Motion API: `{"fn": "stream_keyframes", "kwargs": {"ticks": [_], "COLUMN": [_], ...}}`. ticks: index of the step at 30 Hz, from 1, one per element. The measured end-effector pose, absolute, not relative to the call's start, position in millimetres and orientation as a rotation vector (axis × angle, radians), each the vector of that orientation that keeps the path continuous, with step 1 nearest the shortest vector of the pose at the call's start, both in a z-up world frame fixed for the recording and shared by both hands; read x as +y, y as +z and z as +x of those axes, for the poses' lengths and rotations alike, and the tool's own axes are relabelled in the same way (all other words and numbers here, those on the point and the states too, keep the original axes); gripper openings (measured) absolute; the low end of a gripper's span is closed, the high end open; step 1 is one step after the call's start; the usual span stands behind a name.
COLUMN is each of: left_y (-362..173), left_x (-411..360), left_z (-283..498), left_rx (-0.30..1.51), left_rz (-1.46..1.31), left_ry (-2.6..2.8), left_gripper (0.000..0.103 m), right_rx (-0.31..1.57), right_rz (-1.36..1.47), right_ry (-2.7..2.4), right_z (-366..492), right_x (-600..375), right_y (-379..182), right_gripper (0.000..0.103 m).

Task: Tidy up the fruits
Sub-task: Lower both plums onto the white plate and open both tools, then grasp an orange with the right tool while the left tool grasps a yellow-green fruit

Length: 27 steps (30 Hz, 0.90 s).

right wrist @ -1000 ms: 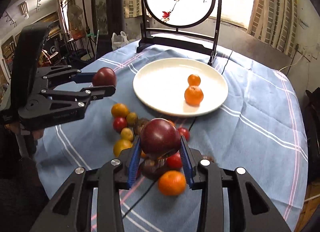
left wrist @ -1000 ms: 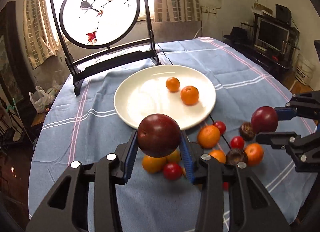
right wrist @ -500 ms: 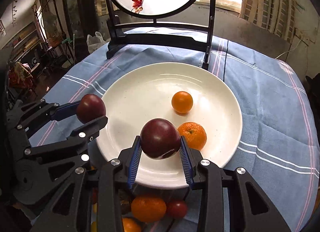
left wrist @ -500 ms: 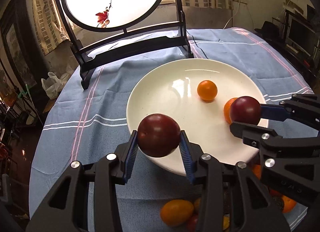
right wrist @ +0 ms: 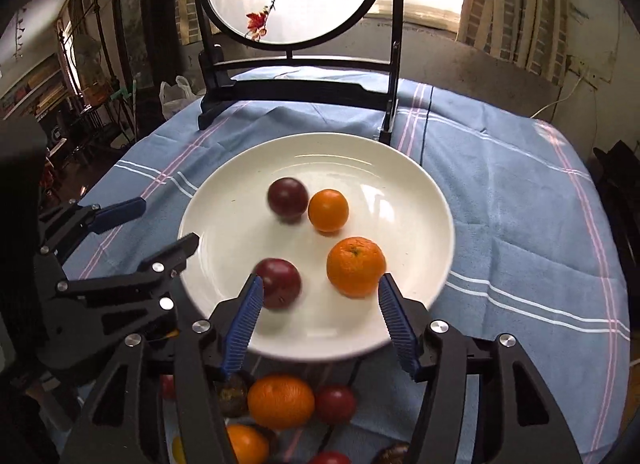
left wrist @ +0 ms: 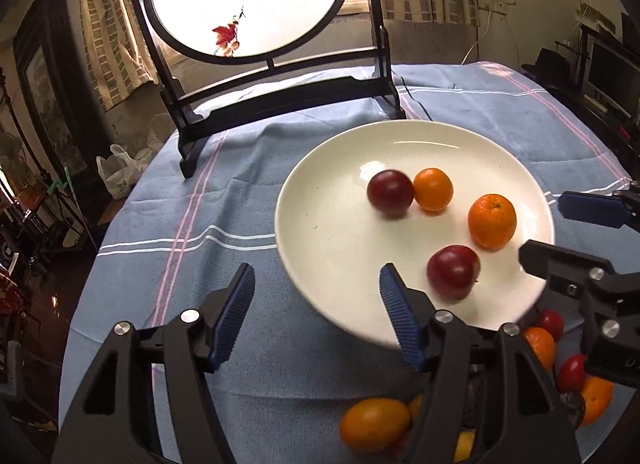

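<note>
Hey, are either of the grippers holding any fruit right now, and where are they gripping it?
Nothing is held. The left gripper and the right gripper are both opening with nothing between them; the two dark red plums lie loose on the plate.

Both wrist cameras look steeply down, close over the white plate [left wrist: 536, 183]. Left views from its left, right from nearer centre; both share the plate.

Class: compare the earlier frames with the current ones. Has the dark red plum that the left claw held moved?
Yes. The plum has left the opening left claw and now lies on the white plate, beside the small orange.
</note>
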<state>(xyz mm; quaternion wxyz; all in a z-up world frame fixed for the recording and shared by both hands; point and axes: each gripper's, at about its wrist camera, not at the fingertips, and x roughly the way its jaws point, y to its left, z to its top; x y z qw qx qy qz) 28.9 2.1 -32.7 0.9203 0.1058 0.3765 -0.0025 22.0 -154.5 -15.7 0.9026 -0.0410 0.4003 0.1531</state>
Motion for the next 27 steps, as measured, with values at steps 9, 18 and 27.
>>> {"fn": "stream_keyframes", "kwargs": {"ticks": [9,18,27], "left_y": [-28,-59,-78], "left_x": [-5,-20,-22], "left_z": [-83,-115,-93], "left_rx": [0.718,0.803,0.921], "left_rz": [0.214,0.281,0.146], "left_ry": [-0.116,-0.257,-0.329], "left_gripper": [0.076,0.076,0.07], "right_rx": [0.772,0.918,0.976], "right_rz": [-0.156,-0.196,-0.162], "right_ry": [0.335,0.347,0.447], "right_z": [-107,-125,-98], "right_x": [-195,-219,-202], "right_y": [-17,-70,-86], "right_gripper": [0.066,0.065,0.042]}}
